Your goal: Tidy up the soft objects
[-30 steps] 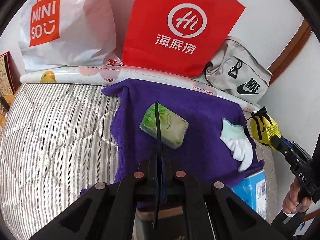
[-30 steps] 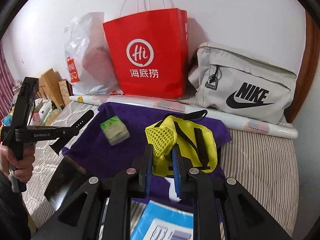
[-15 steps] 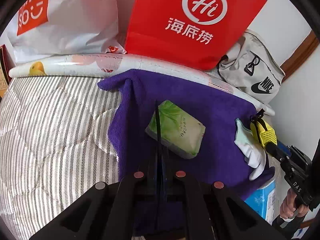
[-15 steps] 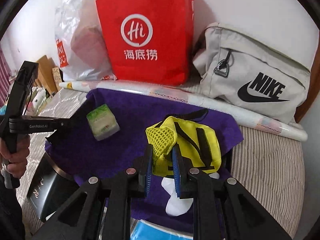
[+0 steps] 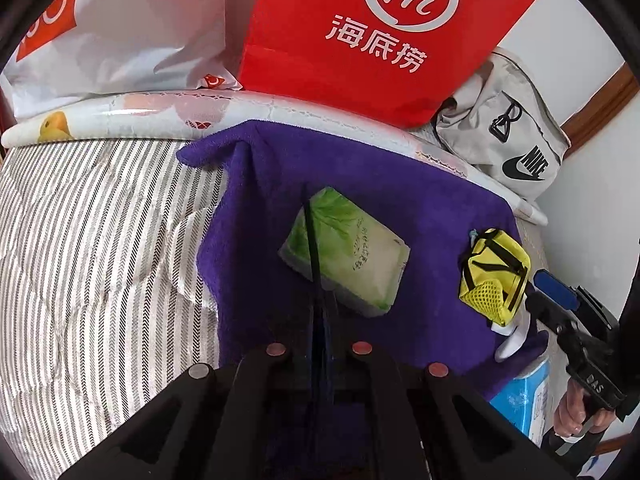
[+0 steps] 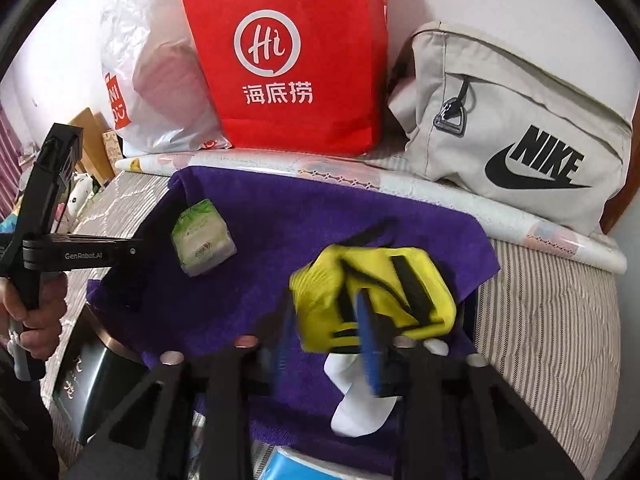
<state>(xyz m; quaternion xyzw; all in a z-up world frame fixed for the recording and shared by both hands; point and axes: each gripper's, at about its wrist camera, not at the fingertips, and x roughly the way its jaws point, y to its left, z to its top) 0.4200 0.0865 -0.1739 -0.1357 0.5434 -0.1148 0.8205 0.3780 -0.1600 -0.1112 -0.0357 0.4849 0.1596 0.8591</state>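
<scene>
The right claw has its 2 blue-padded fingers spread apart around the lower edge of a yellow mesh pouch; the frame is motion-blurred, so I cannot tell whether the pads press the fabric. From the left wrist view the pouch sits at the tip of that claw, over the right edge of the purple towel. A white sock lies on the towel just under the pouch.

The left claw has its fingers pressed together with no gap and grips nothing; its tip points over a green tissue pack that lies flat near the middle of the towel. In the right wrist view that claw hangs just left of the pack.

The towel is spread on a striped bed. Along the wall behind stand a red paper bag, a white plastic bag and a grey Nike bag, with a rolled printed sheet in front of them. A blue box sits at the towel's near right corner, a black box at its near left.
</scene>
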